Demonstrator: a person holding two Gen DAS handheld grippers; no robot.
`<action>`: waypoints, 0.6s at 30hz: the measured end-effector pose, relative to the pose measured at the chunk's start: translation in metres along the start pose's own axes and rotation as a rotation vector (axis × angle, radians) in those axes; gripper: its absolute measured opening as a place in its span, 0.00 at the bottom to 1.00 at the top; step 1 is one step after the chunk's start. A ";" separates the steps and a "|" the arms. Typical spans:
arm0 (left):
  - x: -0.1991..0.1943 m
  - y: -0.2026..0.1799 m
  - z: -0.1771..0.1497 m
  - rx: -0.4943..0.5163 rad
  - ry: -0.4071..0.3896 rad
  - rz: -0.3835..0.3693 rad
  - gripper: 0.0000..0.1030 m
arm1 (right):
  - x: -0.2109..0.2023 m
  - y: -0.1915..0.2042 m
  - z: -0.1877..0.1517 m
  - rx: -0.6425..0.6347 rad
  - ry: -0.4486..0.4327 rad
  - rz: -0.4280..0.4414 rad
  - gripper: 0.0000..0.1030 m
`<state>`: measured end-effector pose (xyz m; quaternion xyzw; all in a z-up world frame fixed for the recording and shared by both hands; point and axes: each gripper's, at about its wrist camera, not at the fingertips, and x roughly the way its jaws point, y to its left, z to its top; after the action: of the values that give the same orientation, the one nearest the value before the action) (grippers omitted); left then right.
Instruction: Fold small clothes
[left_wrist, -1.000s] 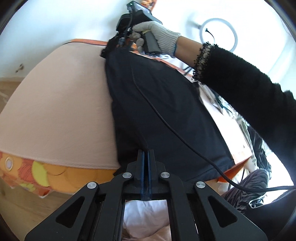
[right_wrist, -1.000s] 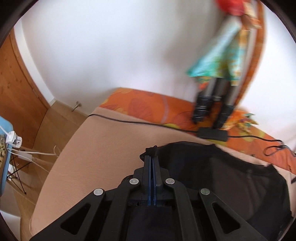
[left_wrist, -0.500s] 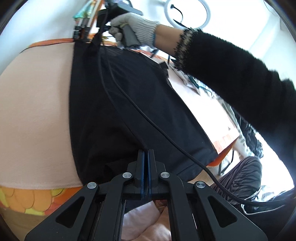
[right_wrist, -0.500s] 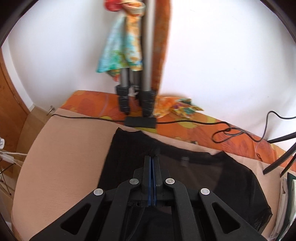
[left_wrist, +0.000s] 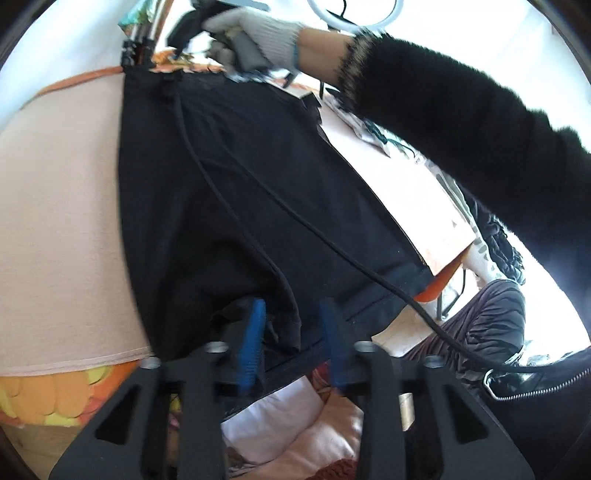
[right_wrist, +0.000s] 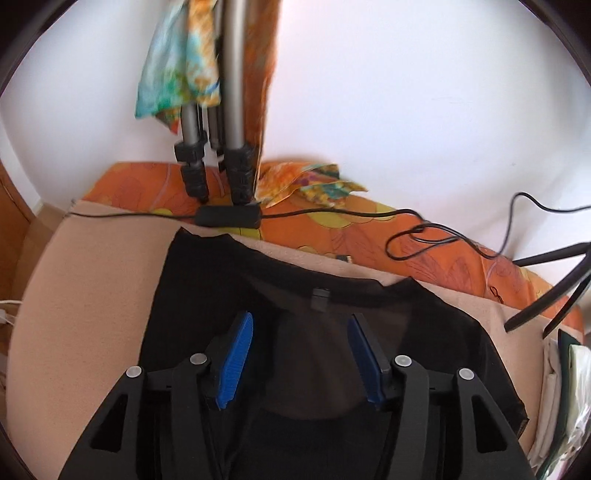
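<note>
**Q:** How do the two claws stand, and what lies between their pads?

**A:** The left gripper has its jaws parted and opening. A fold of the black garment at its near hem sits loose between the blue pads; the pads do not press on it. The right gripper likewise has its jaws apart and opening. Sheer black fabric near the neckline lies beneath and between them, with neither pad clamped on it.

**Q:** Where is the garment?

**A:** It lies spread, roughly flat, on a peach cover laid over an orange patterned sheet. Its neckline end points toward the white wall, close to the feet of a tripod and a small black box on a thin cable. Its hem end reaches the near edge of the surface, below the left claw.

**Q:** What else crosses the cloth?

**A:** In the left wrist view a black cable runs diagonally over the garment. A gloved hand with a dark fuzzy sleeve holds the right tool above the far end.
</note>
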<state>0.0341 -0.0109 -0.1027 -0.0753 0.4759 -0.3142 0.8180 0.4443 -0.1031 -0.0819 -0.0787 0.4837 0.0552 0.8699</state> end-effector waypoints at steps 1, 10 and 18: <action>-0.005 0.000 -0.002 0.000 -0.018 -0.001 0.43 | -0.005 -0.006 -0.002 0.007 -0.009 0.004 0.57; -0.046 0.034 -0.014 -0.093 -0.133 0.079 0.43 | -0.085 -0.050 -0.042 0.046 -0.108 0.064 0.63; -0.041 0.048 -0.035 -0.173 -0.083 0.085 0.40 | -0.170 -0.066 -0.145 0.040 -0.133 0.227 0.62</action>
<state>0.0119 0.0569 -0.1117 -0.1383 0.4697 -0.2335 0.8401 0.2452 -0.1993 -0.0070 -0.0025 0.4317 0.1488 0.8896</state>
